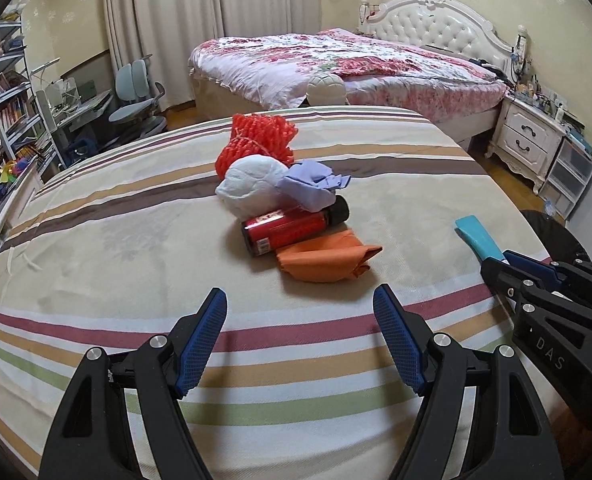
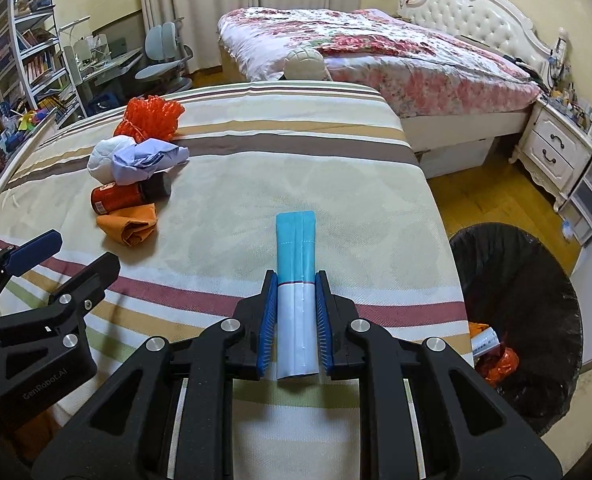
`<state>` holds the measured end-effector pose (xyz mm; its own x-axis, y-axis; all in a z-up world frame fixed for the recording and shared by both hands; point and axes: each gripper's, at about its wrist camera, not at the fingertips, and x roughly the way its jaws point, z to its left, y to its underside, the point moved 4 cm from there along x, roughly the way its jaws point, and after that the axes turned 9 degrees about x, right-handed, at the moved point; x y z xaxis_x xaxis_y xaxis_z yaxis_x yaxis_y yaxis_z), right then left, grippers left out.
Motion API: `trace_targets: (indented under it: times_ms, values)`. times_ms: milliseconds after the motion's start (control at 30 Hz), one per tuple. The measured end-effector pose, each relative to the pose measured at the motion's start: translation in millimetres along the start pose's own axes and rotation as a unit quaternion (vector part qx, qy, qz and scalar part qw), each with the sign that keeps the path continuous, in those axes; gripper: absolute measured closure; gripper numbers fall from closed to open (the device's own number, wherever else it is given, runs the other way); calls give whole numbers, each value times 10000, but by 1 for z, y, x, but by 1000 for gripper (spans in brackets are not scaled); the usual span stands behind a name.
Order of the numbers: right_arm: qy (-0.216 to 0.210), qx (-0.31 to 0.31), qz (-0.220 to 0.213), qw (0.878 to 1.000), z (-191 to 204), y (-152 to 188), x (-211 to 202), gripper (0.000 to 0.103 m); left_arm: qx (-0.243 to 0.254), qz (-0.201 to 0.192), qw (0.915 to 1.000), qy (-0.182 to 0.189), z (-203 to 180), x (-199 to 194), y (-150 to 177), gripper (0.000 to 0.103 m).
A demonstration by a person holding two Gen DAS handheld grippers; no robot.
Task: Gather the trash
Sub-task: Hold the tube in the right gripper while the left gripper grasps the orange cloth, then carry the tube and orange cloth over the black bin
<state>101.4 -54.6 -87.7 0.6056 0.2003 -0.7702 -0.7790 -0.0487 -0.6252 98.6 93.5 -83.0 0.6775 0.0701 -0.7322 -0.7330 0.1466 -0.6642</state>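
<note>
**Blue-and-white packet clamped, pile waiting on striped bed**

Right gripper (image 2: 295,280): jaws clenched on a flat blue-and-white packet (image 2: 296,264), blue end jutting forward over the striped bedspread (image 2: 256,168), white end between the pads. Also visible from the left wrist view as a packet tip (image 1: 474,236) poking out ahead of the right gripper (image 1: 500,260).

Left gripper (image 1: 300,312): jaws spread wide, holding nothing, hovering above the bedspread (image 1: 136,220) just short of the trash pile.

In the pile, all touching or overlapping: orange crumpled paper (image 1: 324,260) nearest, red can with black cap (image 1: 292,226) lying on its side behind it, white wad (image 1: 248,186) and lilac crumpled paper (image 1: 312,184) against the can, red foam net (image 1: 256,140) farthest.

Black-lined bin (image 2: 536,280) on the floor just beside the bed's right edge, red-orange scraps and a white roll (image 2: 486,340) inside.
</note>
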Motion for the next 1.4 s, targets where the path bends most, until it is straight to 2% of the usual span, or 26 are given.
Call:
trace_targets:
  times_ms: [433,500,567,700,1167,1400]
  values:
    - [-149,53,16,9999,-5,-4,3,84,-227,203,9995,-26,0,18,-12,30]
    - [-147,46,17,9999,-5,-5,3,84,-203,221,9995,10,-1,17,-10,43]
    - [-142,39,16,9999,-5,-5,3,84,-151,283,9995,69,-3,19,-8,50]
    - [-120,13,10,9999,-4,-4,3,84,-174,236,9994,171,-2,16,-8,53]
    - [-108,203,-71,9997,-9,11,-15,85,-275,2,9992,301,0,-7,4,53]
    - [-68,345,-193,9992,-16,19,-34,85,-133,-207,9991,334,-11,-24,8,53]
